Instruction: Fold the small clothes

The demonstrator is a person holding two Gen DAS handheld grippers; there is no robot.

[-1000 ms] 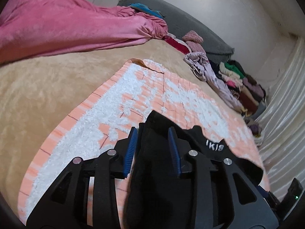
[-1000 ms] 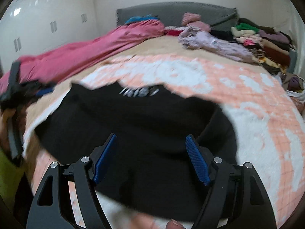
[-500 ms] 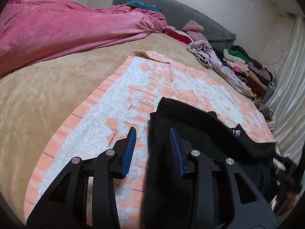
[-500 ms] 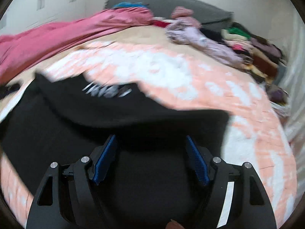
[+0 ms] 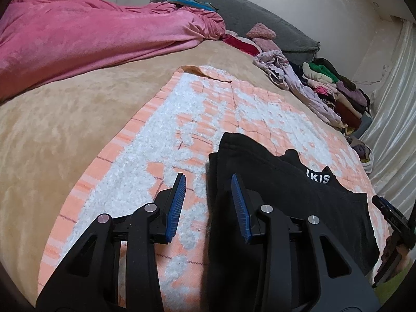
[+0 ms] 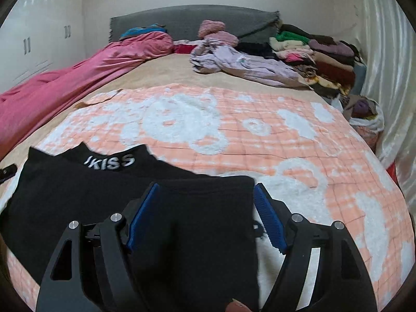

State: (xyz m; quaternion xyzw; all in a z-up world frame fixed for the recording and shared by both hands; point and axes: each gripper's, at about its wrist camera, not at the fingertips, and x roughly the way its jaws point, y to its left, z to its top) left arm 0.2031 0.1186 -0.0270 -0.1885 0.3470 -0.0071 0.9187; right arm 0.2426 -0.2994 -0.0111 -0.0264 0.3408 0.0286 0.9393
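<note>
A small black garment (image 6: 78, 189) with white letters on its collar lies flat on the orange and white blanket (image 6: 234, 130). It also shows in the left wrist view (image 5: 286, 182). My left gripper (image 5: 208, 205) is open over the garment's left edge, with the cloth edge between its blue pads. My right gripper (image 6: 205, 215) is open wide over a folded black part of the garment near its right side. Neither holds the cloth.
A pink duvet (image 5: 91, 39) lies along the left of the bed. A lilac garment (image 6: 247, 65) and a stack of folded clothes (image 6: 319, 54) sit at the far right by the grey headboard (image 6: 195, 20). A white curtain (image 6: 390, 78) hangs on the right.
The garment has dropped from a raised, moving state onto the blanket and now lies still. The left gripper's jaws have opened wider and let go of the cloth.
</note>
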